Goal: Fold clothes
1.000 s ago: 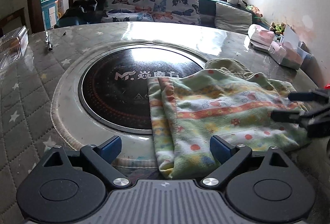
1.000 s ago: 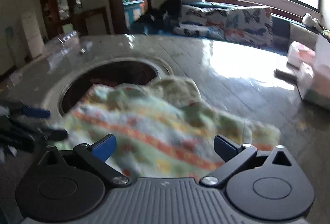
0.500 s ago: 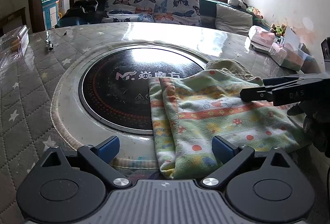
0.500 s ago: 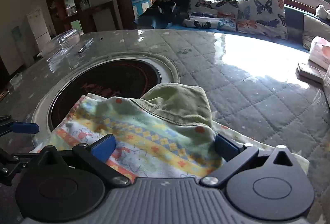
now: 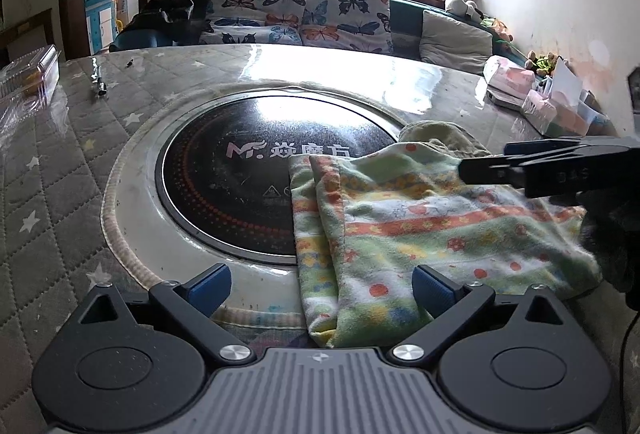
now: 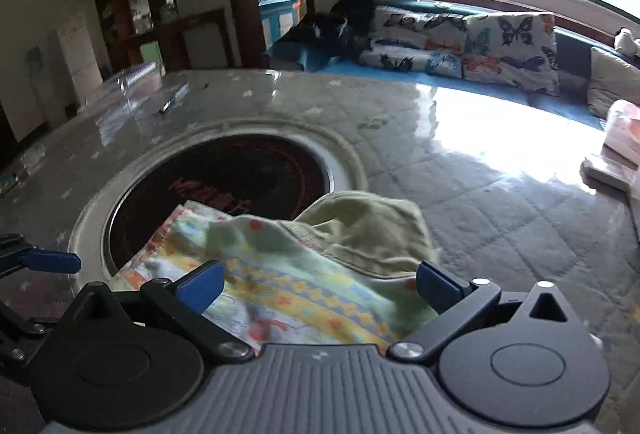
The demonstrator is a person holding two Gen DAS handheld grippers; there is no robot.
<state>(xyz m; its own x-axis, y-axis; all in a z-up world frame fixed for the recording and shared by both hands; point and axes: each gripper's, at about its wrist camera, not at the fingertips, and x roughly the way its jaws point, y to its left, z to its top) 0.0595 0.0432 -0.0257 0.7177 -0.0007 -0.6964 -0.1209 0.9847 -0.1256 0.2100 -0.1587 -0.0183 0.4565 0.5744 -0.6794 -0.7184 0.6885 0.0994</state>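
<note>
The left hand-held gripper (image 5: 322, 284) is held with its blue-padded fingers (image 5: 210, 284) spread wide; the right hand-held gripper (image 6: 320, 284) is likewise held agape, nothing clasped between.

The fuzzy, matt pastel-patterned fleece cloth (image 5: 432, 230) lies partly on the glossy black glass round cooktop (image 5: 240, 170), whose smooth pale ring shines. Around the cooktop, the quilted grey star-print table cover (image 5: 52, 194) sits under clear glossy plastic. Blue matt gripper fingertips (image 5: 210, 288) look rubbery.

Two garments lie on the surface: one patterned fleece piece (image 5: 432, 230) and one olive piece (image 6: 368, 230). Two butterfly cushions (image 5: 344, 14) behind.
</note>
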